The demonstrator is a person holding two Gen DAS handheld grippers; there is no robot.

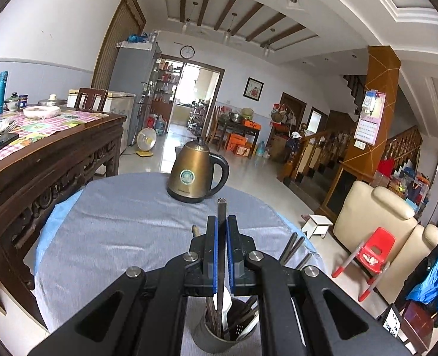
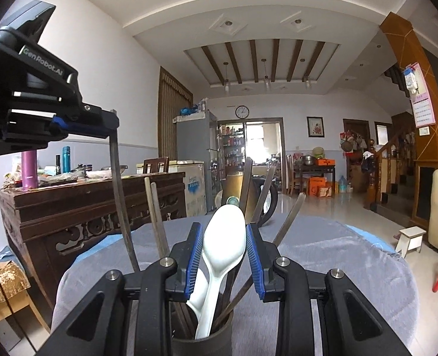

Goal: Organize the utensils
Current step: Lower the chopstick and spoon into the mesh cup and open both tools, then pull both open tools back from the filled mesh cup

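One metal utensil (image 2: 121, 207) – upright (tip down) – in left gripper (image 2: 112, 124)

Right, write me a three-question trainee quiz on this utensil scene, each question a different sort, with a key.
1. True or false: the left gripper is shut on a thin dark utensil that reaches down into the holder.
2. Multiple choice: what sits between the right gripper's pads? A) a fork B) the white spoon C) a phone
3. Fill in: at the far edge of the grey tablecloth stands a bronze ____.

Key: 1 true; 2 B; 3 kettle.
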